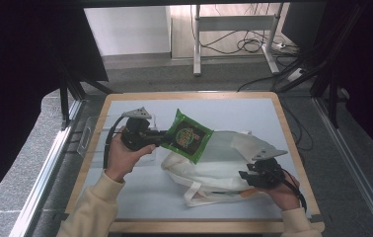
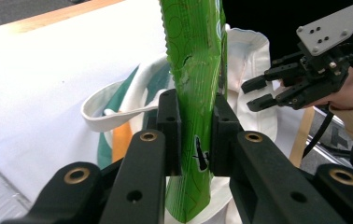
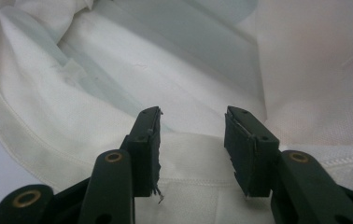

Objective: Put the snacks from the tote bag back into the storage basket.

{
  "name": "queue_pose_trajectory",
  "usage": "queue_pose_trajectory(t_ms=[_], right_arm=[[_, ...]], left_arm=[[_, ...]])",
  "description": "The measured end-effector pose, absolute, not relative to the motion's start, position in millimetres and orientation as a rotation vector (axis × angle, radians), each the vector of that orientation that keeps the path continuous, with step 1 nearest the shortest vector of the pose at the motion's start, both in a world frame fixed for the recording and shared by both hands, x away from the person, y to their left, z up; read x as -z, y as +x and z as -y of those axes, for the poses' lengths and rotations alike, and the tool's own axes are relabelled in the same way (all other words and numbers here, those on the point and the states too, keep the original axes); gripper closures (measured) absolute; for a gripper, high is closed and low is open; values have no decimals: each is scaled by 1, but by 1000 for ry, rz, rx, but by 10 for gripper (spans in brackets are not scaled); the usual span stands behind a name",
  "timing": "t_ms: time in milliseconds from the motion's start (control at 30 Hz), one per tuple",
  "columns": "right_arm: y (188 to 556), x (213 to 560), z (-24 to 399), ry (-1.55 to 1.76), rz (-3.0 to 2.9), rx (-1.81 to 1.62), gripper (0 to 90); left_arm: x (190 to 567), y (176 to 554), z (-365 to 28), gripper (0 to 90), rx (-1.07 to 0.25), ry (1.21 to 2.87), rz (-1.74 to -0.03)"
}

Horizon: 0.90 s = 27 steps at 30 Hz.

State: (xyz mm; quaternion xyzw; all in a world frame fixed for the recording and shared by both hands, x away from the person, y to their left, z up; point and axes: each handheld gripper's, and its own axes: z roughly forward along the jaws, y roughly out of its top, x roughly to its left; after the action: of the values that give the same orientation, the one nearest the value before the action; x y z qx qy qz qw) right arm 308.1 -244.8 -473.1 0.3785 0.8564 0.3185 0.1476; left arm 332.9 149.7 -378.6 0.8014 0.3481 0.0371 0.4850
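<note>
1. The left gripper [image 1: 161, 139] sits at the left of the table [image 1: 125, 106] in the high view, held in the person's left hand [image 1: 120, 158], with its grey plate on top and its cable trailing toward the table's left edge.
2. Its fingers [image 2: 170, 126] are clamped on a green snack packet [image 1: 188, 136]; in the left gripper view the two pads press the packet's flat sides, and the packet stands edge-on between them.
3. The packet is lifted off the table, tilted, just above the upper left part of a white cloth bag [image 1: 214, 165], near the bag's mouth.
4. The bag lies crumpled on the table's middle, its handles [image 1: 199, 195] spilling toward the near edge; a green and orange print shows on it in the left gripper view.
5. The right gripper [image 1: 246, 176] rests at the bag's right side, held in the right hand [image 1: 280, 192].
6. In the right gripper view its fingers [image 3: 149, 140] stand apart with white cloth of the bag lying under and behind the gap; no cloth is pinched between the pads, so they are released.
</note>
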Motion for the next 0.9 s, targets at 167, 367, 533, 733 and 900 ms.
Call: queue_pose_trajectory(t_ms=[167,367,533,733,900], right_arm=[[308,474,245,1088,-2466,-912,552],[309,474,245,1091,-2465,-912,552],[309,475,244,1090,-2467,-907,548],[309,475,244,1087,-2469,-907,546],[310,475,244,1090,-2468,-907,547]], left_arm=[[379,341,-154,784,-89,1965,-855],[378,349,-161,784,-87,1967,-862],[377,351,-164,784,-72,1967,-844],[372,357,-171,784,-56,1969,-823],[361,358,-175,785,-91,2001,-795]])
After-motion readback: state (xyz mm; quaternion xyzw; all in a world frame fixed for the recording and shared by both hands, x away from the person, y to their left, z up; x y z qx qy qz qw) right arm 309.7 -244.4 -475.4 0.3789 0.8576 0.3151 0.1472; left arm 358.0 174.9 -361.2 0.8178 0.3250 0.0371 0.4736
